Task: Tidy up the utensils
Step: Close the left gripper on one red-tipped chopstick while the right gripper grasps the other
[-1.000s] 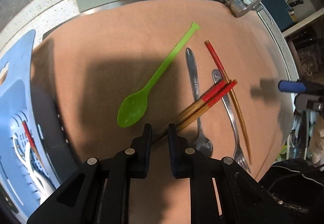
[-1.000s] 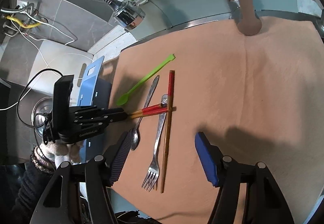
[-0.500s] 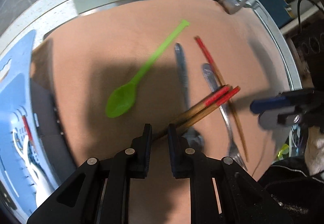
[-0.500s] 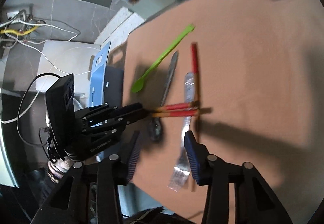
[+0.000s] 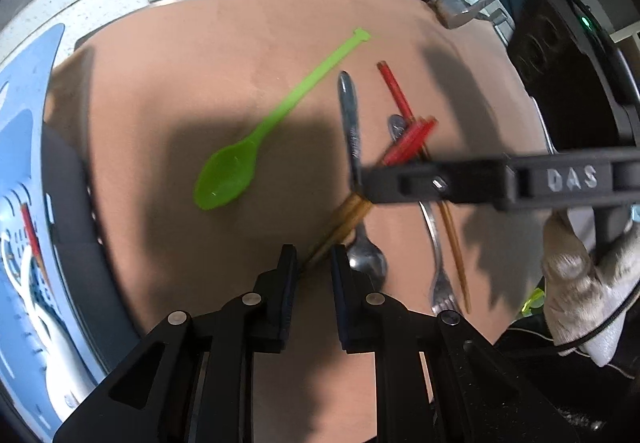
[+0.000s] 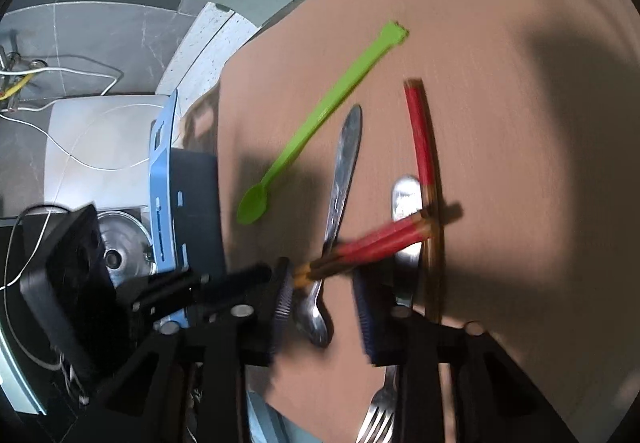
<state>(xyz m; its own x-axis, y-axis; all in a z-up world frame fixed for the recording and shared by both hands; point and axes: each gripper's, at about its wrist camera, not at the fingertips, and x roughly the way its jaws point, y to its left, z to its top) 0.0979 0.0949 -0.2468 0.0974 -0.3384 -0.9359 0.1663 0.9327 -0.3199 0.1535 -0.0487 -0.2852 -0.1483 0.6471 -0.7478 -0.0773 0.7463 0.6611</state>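
Since one second earlier: right gripper (image 6: 320, 307) brought in from the right edge of the bench (image 5: 200, 55) to the held pair of chopsticks (image 6: 372, 243); finger gap reduced from wide to narrow, closing at this moment. Wooden section of pair between right fingers (image 6: 280, 299); contact with pads not discernible owing to blur. Left gripper (image 5: 312, 275) unchanged: fingers (image 5: 286, 283) pinching narrow tips of pair, red ends raised above the bench.

Remaining utensils, on the tan mat covering the bench, unmoved:
- Green plastic spoon (image 5: 256, 155), centre of bench, handle angled toward far right corner.
- Metal spoon (image 5: 356, 179), beside green spoon, bowl toward near edge, lying beneath held pair.
- Fork (image 5: 436, 243), right of metal spoon, tines toward near edge.
- Single chopstick (image 5: 452, 231), red end toward far edge, lying beside fork.

Blue drainer basket (image 5: 24, 171) at left edge of bench, one red-ended chopstick and white items inside.
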